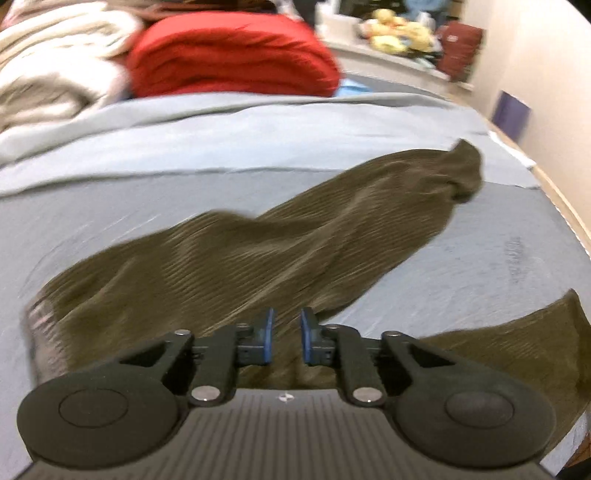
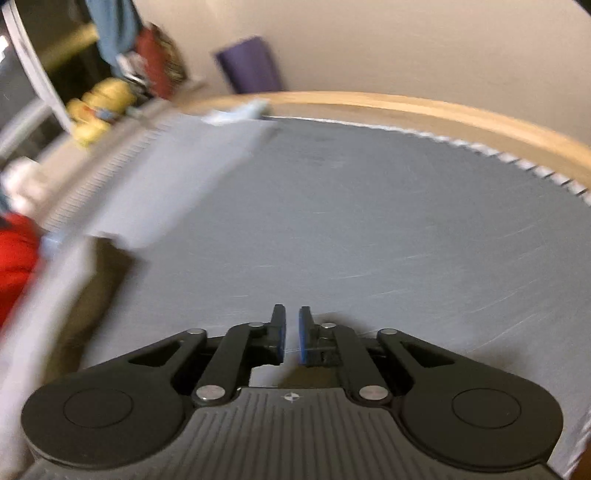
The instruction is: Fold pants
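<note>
- The pants (image 1: 236, 258), olive-brown and ribbed, lie spread on the grey bed sheet (image 1: 110, 221); taking the pants as the landmark, everything else sits around them
- One leg of the pants runs on a slant from the near left up to a crumpled end at the far right, close to the wooden bed edge (image 1: 561, 206)
- A second flap of the same cloth shows at the near right, below that leg, with a strip of bare sheet between the two
- The left hand-held gripper (image 1: 287, 338) hovers over the near part of the pants, jaws drawn narrow with a small gap; its blue pads (image 1: 269, 332) show nothing pinched between them
- Beyond the pants, a red blanket (image 1: 229, 55) is bunched at the far side, with pale bedding (image 1: 51, 62) to its left
- Farther off, past the far right end of the pants, yellow soft toys (image 1: 399, 29) sit on a ledge by the wall
- The right hand-held gripper (image 2: 291, 334) is off to the side of the pants, above bare sheet; only a brown strip of them (image 2: 88, 295) shows at the left of its view
- Its jaws are narrow too, a thin slit apart and empty
- The right view is blurred, so finer detail there cannot be told
</note>
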`<state>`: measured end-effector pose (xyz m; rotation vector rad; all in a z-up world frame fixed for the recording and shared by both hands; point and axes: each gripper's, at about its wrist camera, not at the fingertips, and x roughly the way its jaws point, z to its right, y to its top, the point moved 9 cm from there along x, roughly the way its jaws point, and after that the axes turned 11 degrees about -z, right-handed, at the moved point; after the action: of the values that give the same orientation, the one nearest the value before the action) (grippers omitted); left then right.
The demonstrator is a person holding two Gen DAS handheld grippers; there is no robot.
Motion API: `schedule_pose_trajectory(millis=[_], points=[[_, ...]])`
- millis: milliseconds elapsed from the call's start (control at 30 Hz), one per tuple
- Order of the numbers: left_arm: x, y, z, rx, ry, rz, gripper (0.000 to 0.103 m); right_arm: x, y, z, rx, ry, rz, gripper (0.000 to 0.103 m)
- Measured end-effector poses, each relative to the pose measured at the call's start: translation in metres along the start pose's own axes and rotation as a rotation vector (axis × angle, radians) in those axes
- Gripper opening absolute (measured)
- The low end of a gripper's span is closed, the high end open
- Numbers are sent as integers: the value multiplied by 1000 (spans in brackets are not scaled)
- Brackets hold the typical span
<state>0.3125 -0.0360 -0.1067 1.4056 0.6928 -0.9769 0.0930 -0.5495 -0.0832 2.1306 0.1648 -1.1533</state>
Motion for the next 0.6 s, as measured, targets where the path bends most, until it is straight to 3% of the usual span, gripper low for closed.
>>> schedule_pose_trajectory(millis=[133,267,433,533,600], points=[[28,21,43,74,-25,11,16,-29,-33,-90,5,210,-31,25],[65,31,72,130,-29,-27,16,-4,-73,-170,-151,338,-171,29],[106,40,92,167,-53,-62,21,51,-79,-191,-152,287,-261,29],[135,40,93,160,-35,-107,34,76,-79,-192,-87,289,-299,30],[150,41,89,135,-27,-113,48,96,-76,-200,-88,289,-309,30]])
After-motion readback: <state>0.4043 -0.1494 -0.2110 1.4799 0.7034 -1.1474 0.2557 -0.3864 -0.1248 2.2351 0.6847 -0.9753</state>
